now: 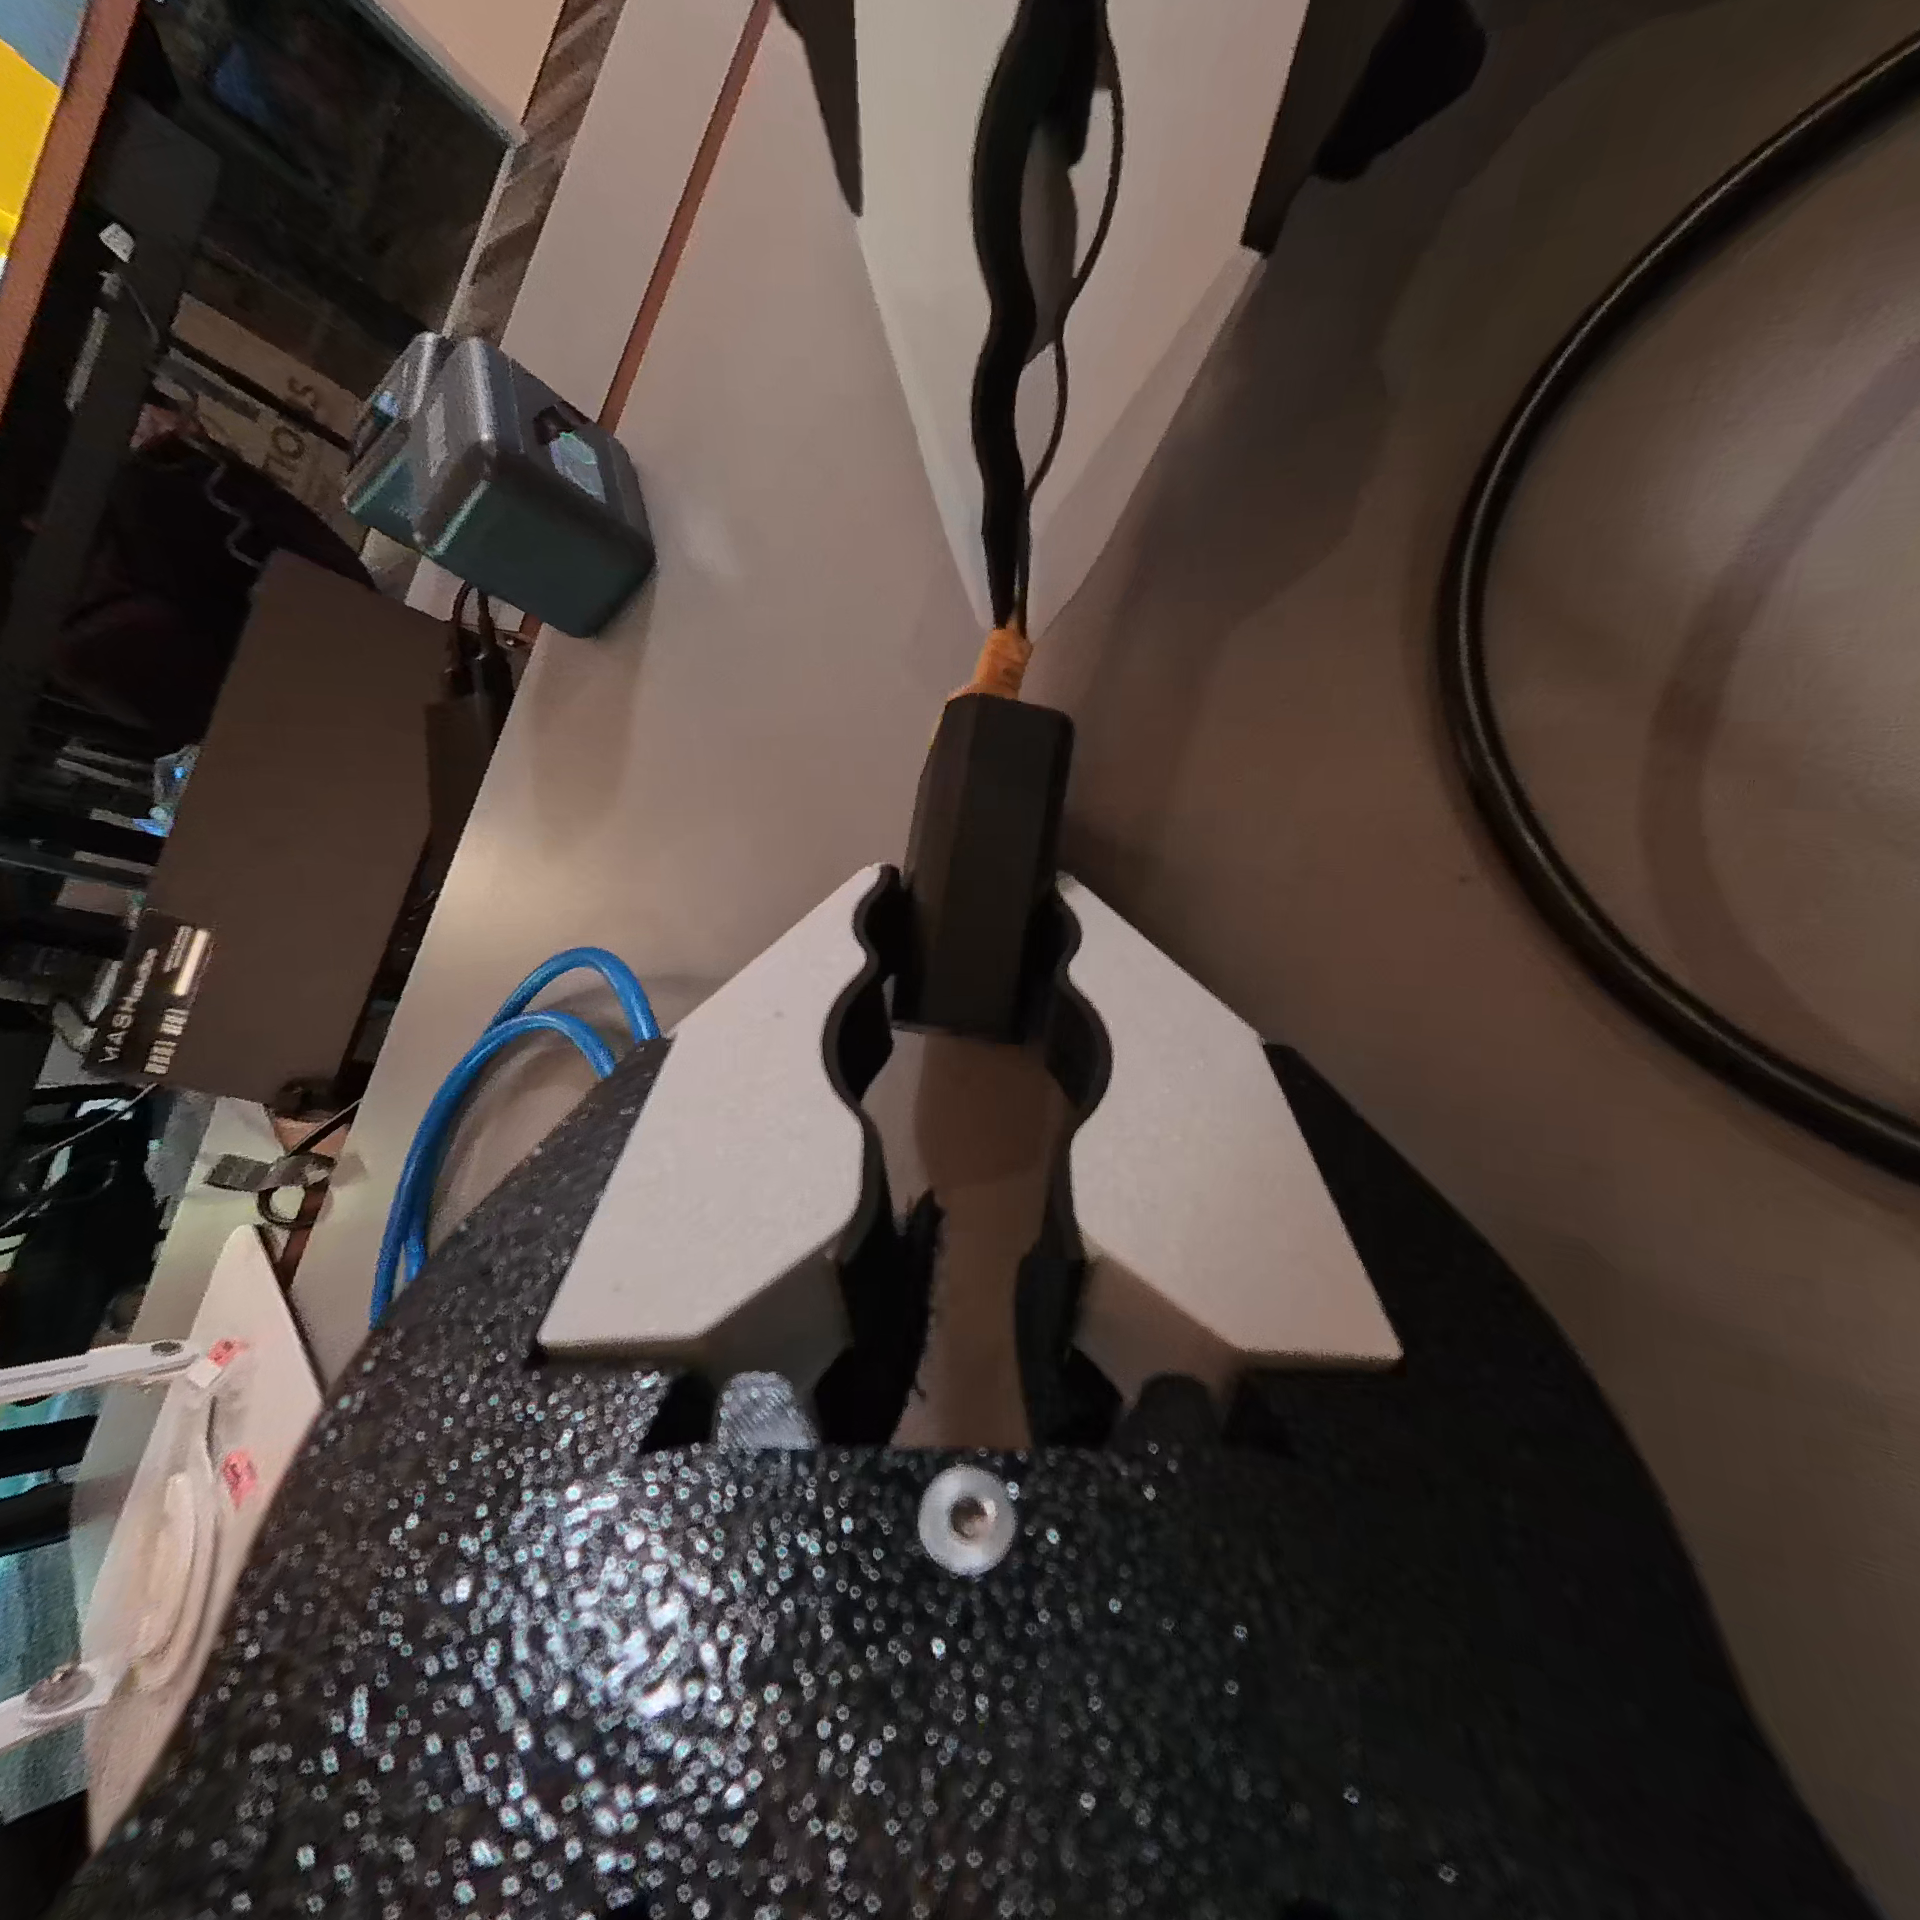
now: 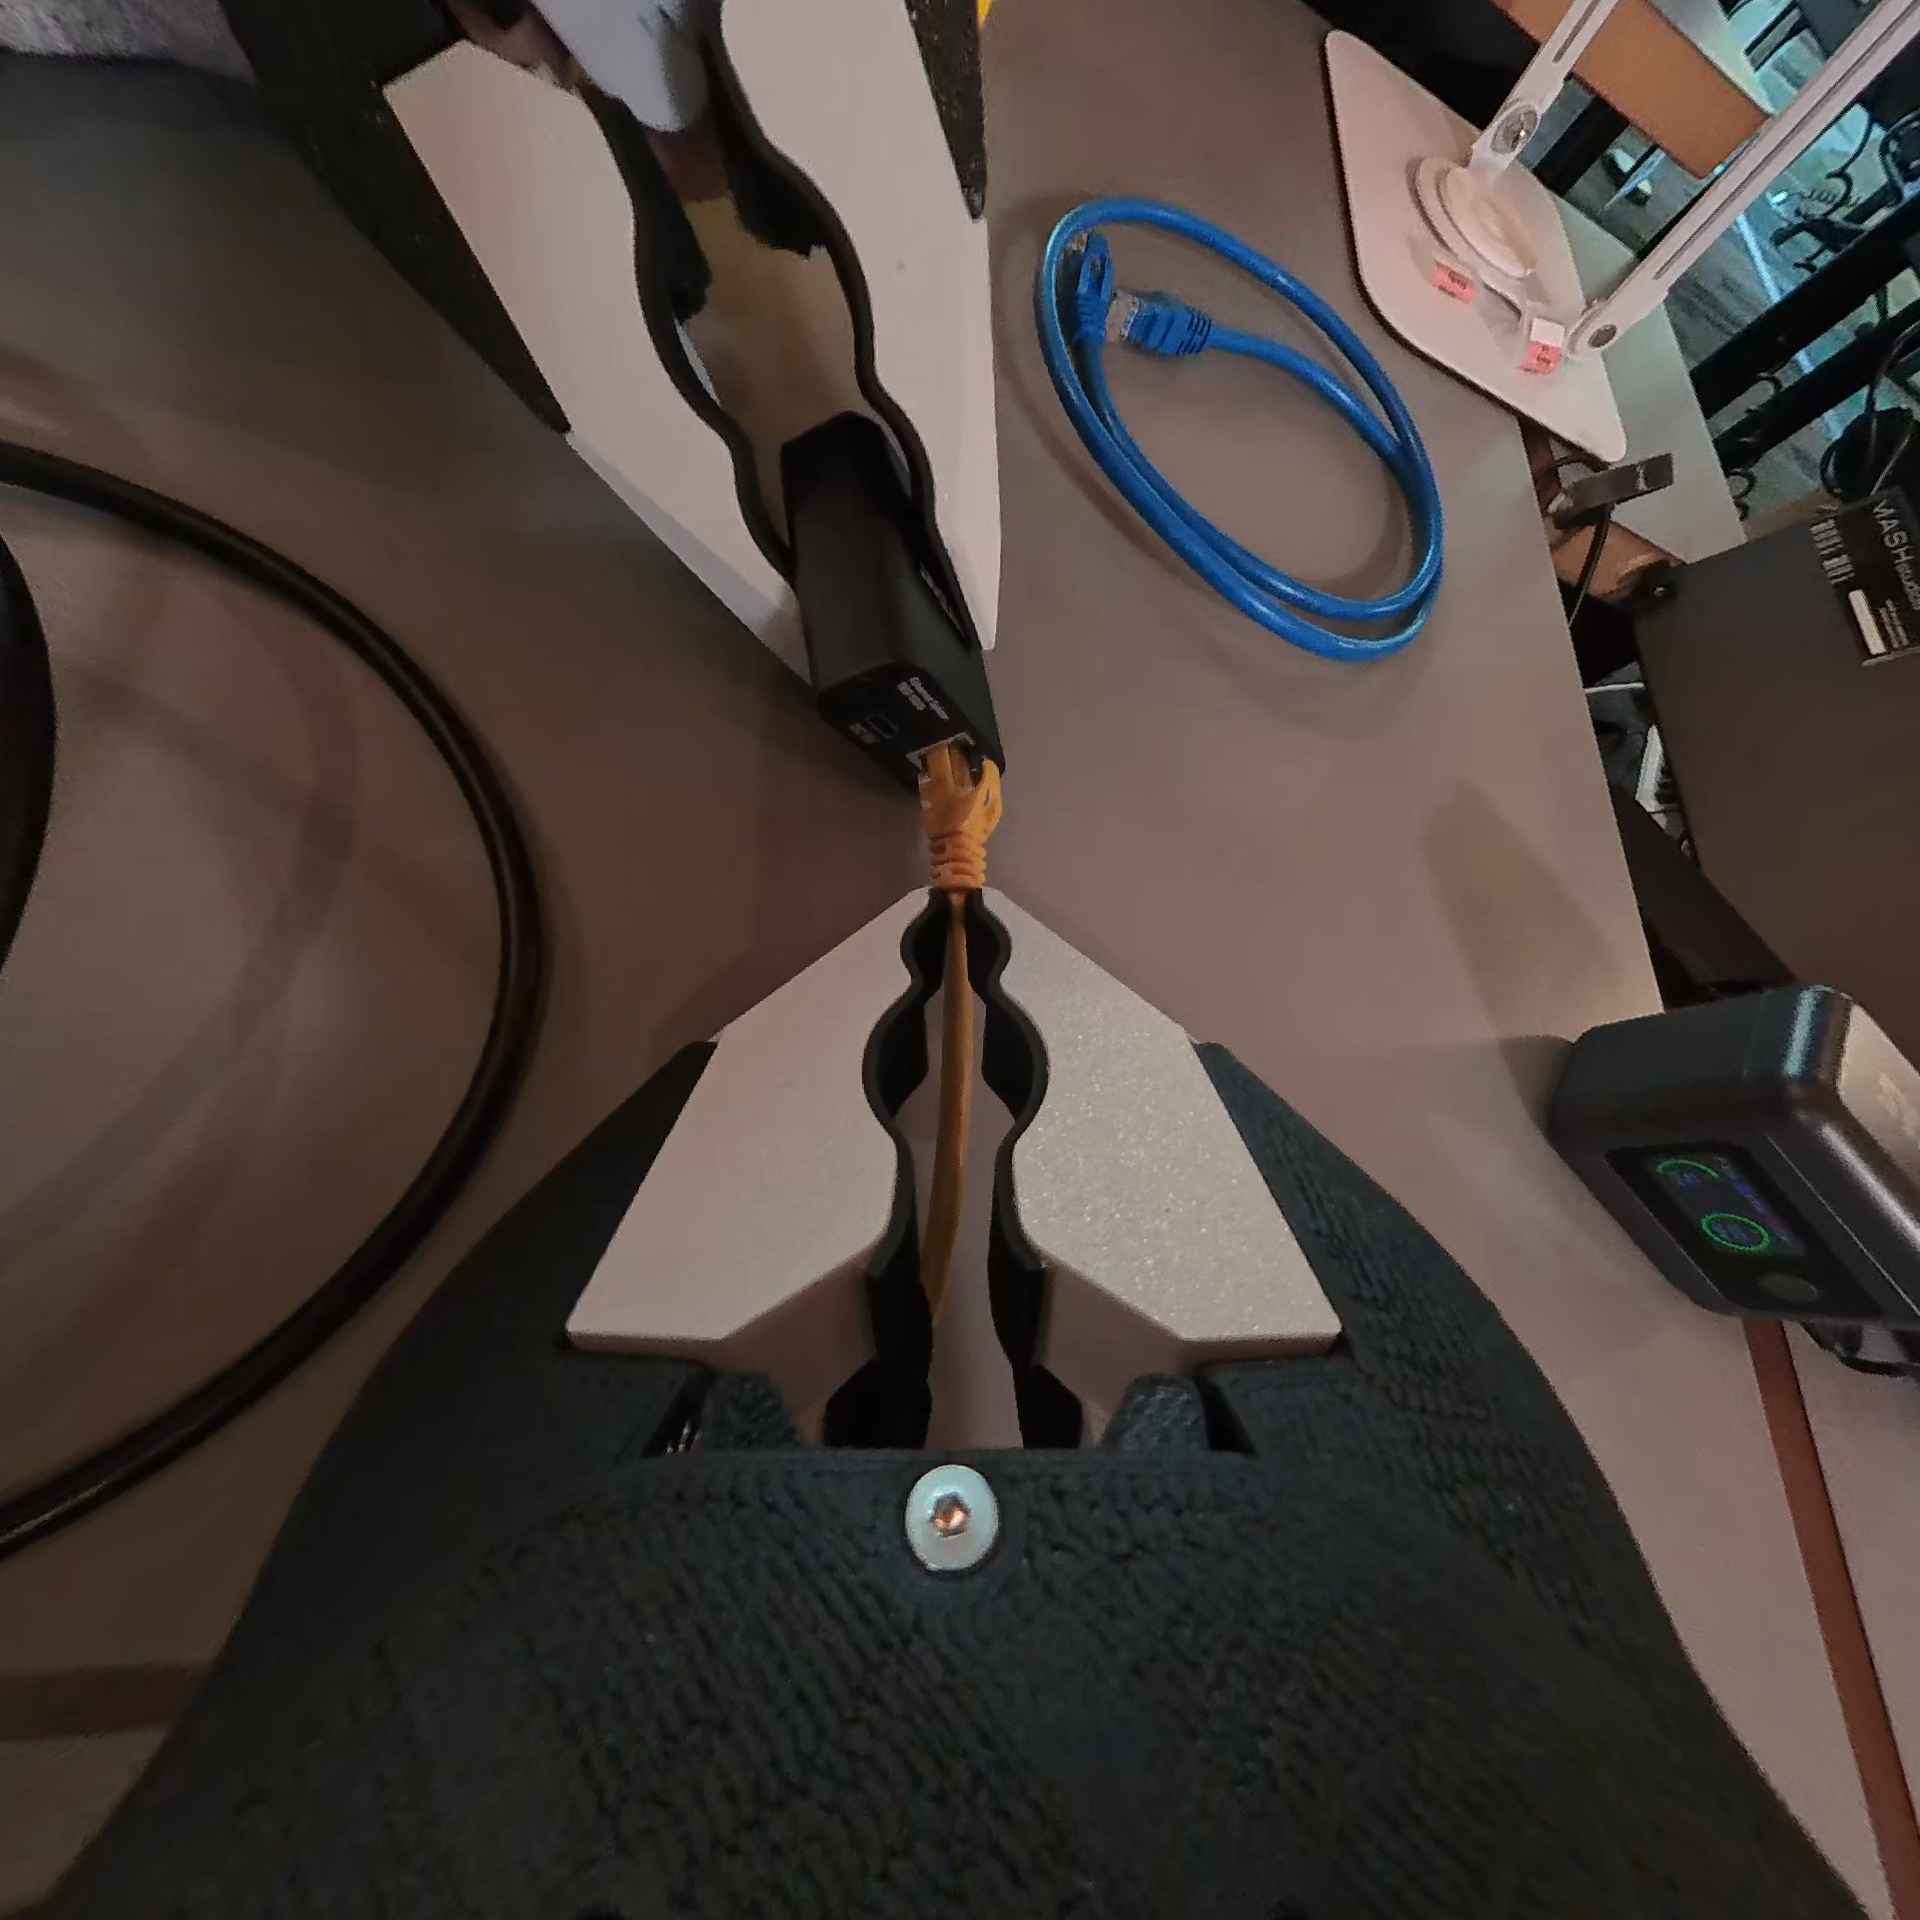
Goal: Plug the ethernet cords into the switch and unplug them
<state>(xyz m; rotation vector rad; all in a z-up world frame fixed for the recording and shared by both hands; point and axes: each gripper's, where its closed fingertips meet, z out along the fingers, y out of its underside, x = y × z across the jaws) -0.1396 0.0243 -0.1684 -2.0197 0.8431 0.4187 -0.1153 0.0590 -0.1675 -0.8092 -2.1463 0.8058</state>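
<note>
My left gripper is shut on a small black switch and holds it above the table. In the right wrist view the switch sits between the left gripper's fingers at the top. An orange ethernet cord's plug is seated in the switch's port; its tip also shows in the left wrist view. My right gripper is shut on the orange cord just behind the plug. A blue ethernet cord lies coiled on the table to the right, both plugs free.
A thick black cable curves over the table on the left. A dark power pack with a lit screen sits at the right edge. A white stand is at the back right. A black box stands beyond the table edge. The tips of one gripper are about 5 cm away from the tips of the other.
</note>
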